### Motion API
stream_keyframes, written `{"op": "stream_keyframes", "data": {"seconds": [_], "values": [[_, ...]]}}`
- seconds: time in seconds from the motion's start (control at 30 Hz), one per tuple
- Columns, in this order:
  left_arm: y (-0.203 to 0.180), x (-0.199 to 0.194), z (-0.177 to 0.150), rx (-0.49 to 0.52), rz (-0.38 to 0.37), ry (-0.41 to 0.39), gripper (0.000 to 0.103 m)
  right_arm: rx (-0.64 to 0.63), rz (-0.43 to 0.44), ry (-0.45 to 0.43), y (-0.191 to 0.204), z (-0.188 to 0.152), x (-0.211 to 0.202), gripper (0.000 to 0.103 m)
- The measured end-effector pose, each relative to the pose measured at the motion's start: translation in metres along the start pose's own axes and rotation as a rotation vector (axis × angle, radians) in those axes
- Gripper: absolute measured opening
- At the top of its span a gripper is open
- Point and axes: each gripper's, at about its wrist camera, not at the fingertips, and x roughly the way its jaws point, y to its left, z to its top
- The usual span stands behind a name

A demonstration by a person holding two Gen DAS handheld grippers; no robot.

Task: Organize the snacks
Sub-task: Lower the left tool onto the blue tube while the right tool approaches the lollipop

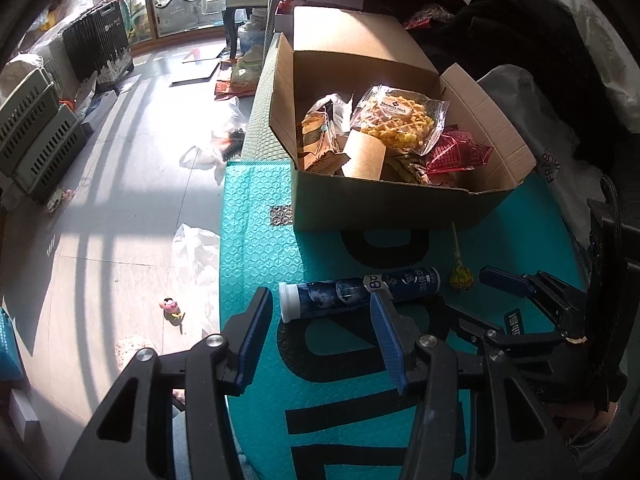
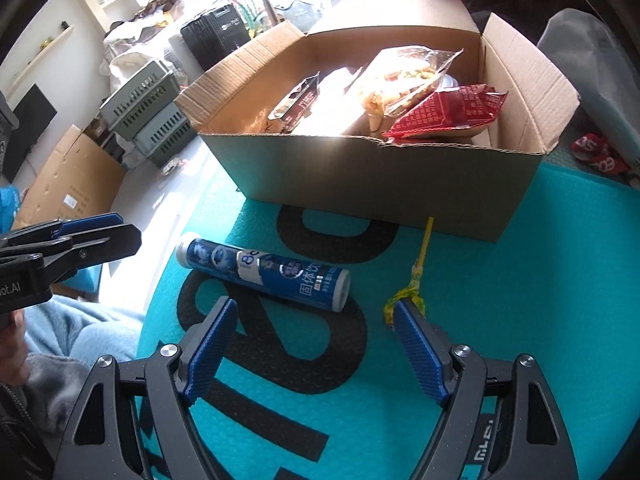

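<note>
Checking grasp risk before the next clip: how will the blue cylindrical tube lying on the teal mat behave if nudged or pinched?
The blue cylindrical tube with white cap lies on its side on the teal bubble-textured mat, so a nudge would probably roll it. Its rigid-looking, glossy printed wall may slip between jaws. It looks slim, so likely light.

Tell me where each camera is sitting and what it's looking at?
Left wrist: sits on the left gripper, looking down along its open fingers at the blue tube; the right gripper shows too.
Right wrist: sits on the right gripper, looking down at the lollipop; the left gripper shows at the left edge.
Both share the tube, lollipop, cardboard box of snacks and teal mat.
</note>
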Motion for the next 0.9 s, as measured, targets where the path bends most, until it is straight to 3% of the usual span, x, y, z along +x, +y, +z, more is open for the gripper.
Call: {"op": "stream_keyframes", "data": {"seconds": [0.17,0.37,0.63,0.9], "values": [[-0.019,0.022,0.015,0.142,-0.074,0.053,0.050,0.064,-0.100,0.003,-0.023,-0.001,-0.004,0.080],[-0.035,0.046,0.024,0.280,-0.123,0.077,0.050,0.157,-0.079,0.021,-0.046,-0.004,0.002,0.070],[-0.032,0.067,0.020,0.286,-0.222,0.172,0.050,0.130,-0.061,0.045,-0.044,0.000,0.018,0.059],[-0.041,0.087,0.013,0.365,-0.186,0.215,0.050,0.117,-0.085,0.052,-0.046,0.005,0.025,0.050]]}}
